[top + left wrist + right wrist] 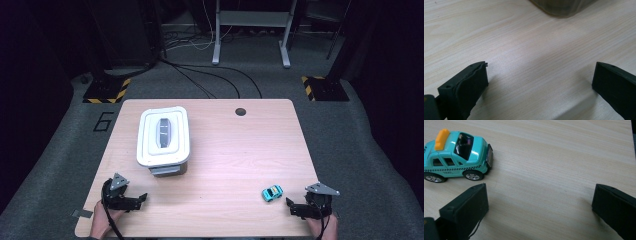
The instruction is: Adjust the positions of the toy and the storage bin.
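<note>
Down at the near edge of the counter (225, 150), both hands are in. The left gripper (142, 199) sits low at the near left corner, held in the person's left hand (102, 220), its grey three-cornered plate (119, 181) facing up and its cable trailing back off the edge. Its jaws are spread wide with nothing between them; the left gripper view has bare pale wood running between the two black jaws, and the blurred lower corner of the bin (562, 7) just ahead at the top of that view.

Over on the near right, the right gripper (291, 207) rests just above the counter in the person's right hand (322, 227), pointing leftward across the wood. Its jaws gape too, holding nothing. Just beside it sits the toy taxi (272, 193), a little turquoise car with an orange roof sign, standing on its four wheels. In the right gripper view the taxi (456, 156) lies just beyond the tip of the jaw on that view's left, outside the gap, close to that jaw but not touching it.

Further in, left of centre, stands the bin (163, 137), a white-lidded box with a grey handle set into the lid, lid on, well apart from the taxi. Nearer the far edge there is a dark round cable hole (240, 111) in the wood. Past the counter, grey carpet, black cables and the legs of a metal frame.
</note>
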### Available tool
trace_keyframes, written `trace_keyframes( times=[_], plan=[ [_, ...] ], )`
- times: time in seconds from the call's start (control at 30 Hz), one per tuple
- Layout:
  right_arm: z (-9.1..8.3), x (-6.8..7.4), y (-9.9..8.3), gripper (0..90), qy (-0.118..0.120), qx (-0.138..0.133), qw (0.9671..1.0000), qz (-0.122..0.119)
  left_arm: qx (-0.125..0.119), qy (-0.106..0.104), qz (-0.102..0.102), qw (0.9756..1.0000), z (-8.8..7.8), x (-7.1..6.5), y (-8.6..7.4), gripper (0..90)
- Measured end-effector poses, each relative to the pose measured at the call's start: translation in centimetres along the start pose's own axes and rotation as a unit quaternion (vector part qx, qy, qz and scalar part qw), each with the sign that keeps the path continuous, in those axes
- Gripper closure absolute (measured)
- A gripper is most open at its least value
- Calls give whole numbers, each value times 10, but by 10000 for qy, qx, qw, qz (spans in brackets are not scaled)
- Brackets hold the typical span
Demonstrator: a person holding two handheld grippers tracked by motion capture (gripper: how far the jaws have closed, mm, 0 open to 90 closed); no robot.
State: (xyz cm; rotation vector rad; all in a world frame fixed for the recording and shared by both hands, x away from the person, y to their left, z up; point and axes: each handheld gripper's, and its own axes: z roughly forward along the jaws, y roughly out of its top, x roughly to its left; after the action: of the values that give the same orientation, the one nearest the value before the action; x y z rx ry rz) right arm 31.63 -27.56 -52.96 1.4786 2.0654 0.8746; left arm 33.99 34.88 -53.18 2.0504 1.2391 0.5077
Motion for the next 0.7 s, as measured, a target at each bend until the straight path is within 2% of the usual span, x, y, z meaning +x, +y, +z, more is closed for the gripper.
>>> trace_keyframes(
  times=[0.13,0.23,0.33,0.43,0.7],
  plan=[
    [0,0,0,0,-3,-3,10000,-1,50,-28,121,9999,-1,3,2,6],
    [0,0,0,1,-3,-2,10000,-1,39,-3,108,9999,-4,4,5,8],
    [0,0,0,1,-5,-2,10000,0,4,-160,0,9999,-12,7,12,9],
    [0,0,0,1,-2,1,10000,-9,-52,-225,-34,9997,-15,9,18,10],
    [0,0,0,1,-4,-2,10000,-2,-194,-434,78,9988,-29,14,43,13]
  ],
)
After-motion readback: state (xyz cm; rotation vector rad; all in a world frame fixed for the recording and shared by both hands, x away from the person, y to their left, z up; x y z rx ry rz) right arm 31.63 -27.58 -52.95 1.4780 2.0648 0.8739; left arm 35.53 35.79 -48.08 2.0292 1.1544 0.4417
